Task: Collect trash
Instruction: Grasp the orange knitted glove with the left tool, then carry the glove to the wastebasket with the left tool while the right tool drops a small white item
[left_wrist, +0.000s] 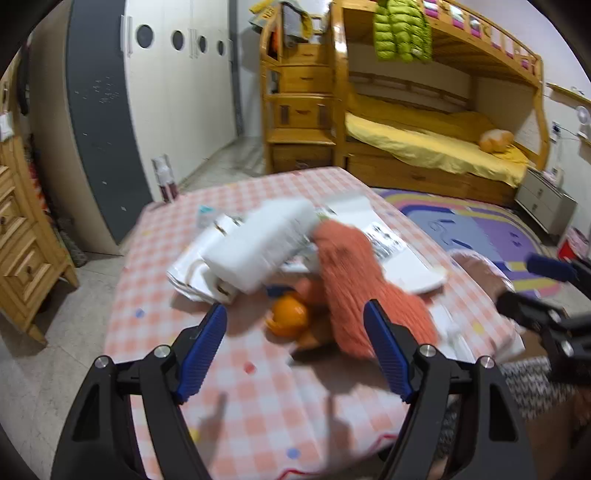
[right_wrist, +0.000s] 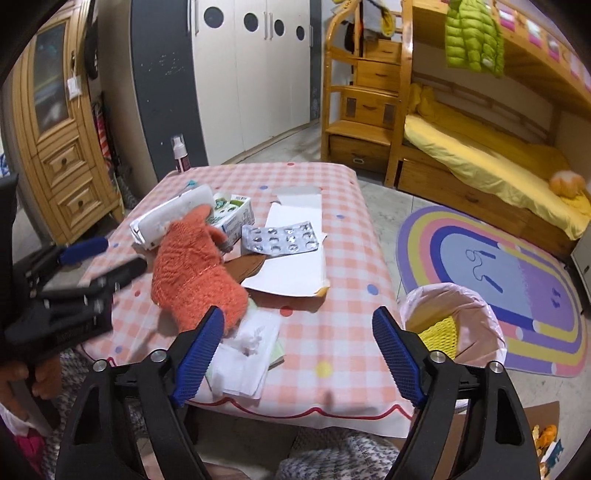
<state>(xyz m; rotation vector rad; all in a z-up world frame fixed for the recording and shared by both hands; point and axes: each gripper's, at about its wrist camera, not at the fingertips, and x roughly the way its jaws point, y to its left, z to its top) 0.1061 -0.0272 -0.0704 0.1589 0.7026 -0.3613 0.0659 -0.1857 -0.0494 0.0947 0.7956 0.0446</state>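
A checkered table (right_wrist: 332, 258) holds trash: a white foam block (left_wrist: 258, 243), a green-and-white carton (right_wrist: 232, 214), a foil pill blister (right_wrist: 280, 238), a white envelope (right_wrist: 295, 266), crumpled tissue and papers (right_wrist: 247, 347), and orange peel (left_wrist: 290, 317). An orange knitted glove (right_wrist: 195, 273) lies among them and also shows in the left wrist view (left_wrist: 354, 288). My left gripper (left_wrist: 295, 354) is open and empty, just short of the peel. My right gripper (right_wrist: 299, 354) is open and empty above the table's near edge. A bin with a pink liner (right_wrist: 454, 321) stands right of the table.
A spray bottle (right_wrist: 181, 153) stands at the table's far left corner. A wooden cabinet (right_wrist: 55, 129) is at the left, a wardrobe (right_wrist: 258, 74) behind, a bunk bed (right_wrist: 480, 147) at the right. A rainbow rug (right_wrist: 517, 280) lies on the floor.
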